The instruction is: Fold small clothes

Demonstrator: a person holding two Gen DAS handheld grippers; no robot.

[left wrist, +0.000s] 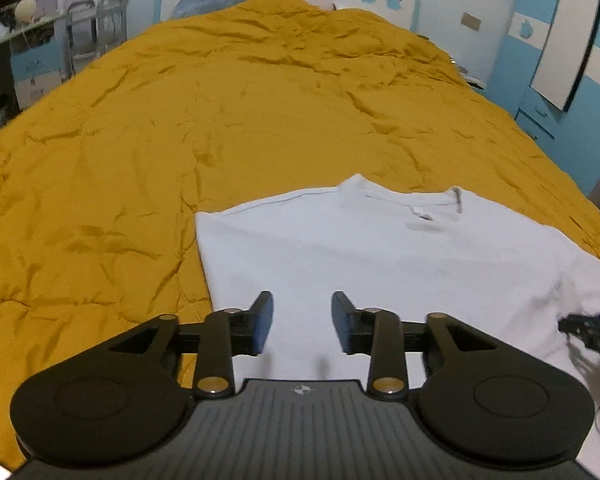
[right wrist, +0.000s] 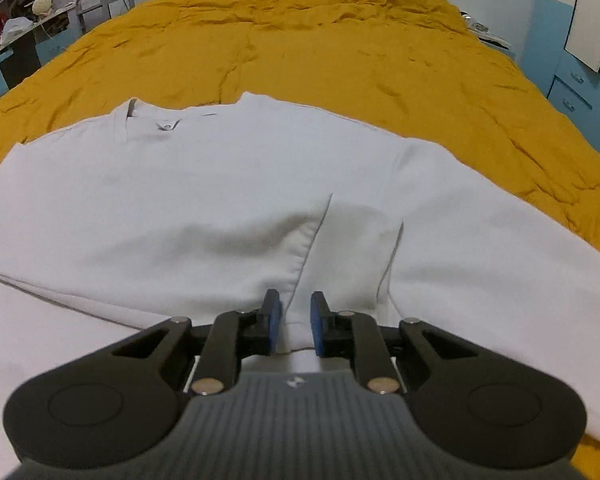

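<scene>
Right gripper (right wrist: pixel 295 322) first: I see its two blue-padded fingers (right wrist: pixel 274 320) narrowly apart, straddling a raised ridge of the white t-shirt (right wrist: pixel 204 184) where the sleeve edge folds over the body. Cloth sits between the pads; I can't tell if they actually pinch it.

Left gripper (left wrist: pixel 302 322): fingers (left wrist: pixel 262 320) spread wide, nothing between them, hovering over the shirt (left wrist: pixel 380 248) close to its left edge. I see the tip of the other gripper at the far right of this view, at the shirt's sleeve side.

Shirt lies flat, collar pointing away from both grippers, small tag visible inside the neck. It sits on the near end of the mustard bedspread (left wrist: pixel 220 112), which extends well beyond the collar.

Count: one shirt, two grippers, one bedspread.
</scene>
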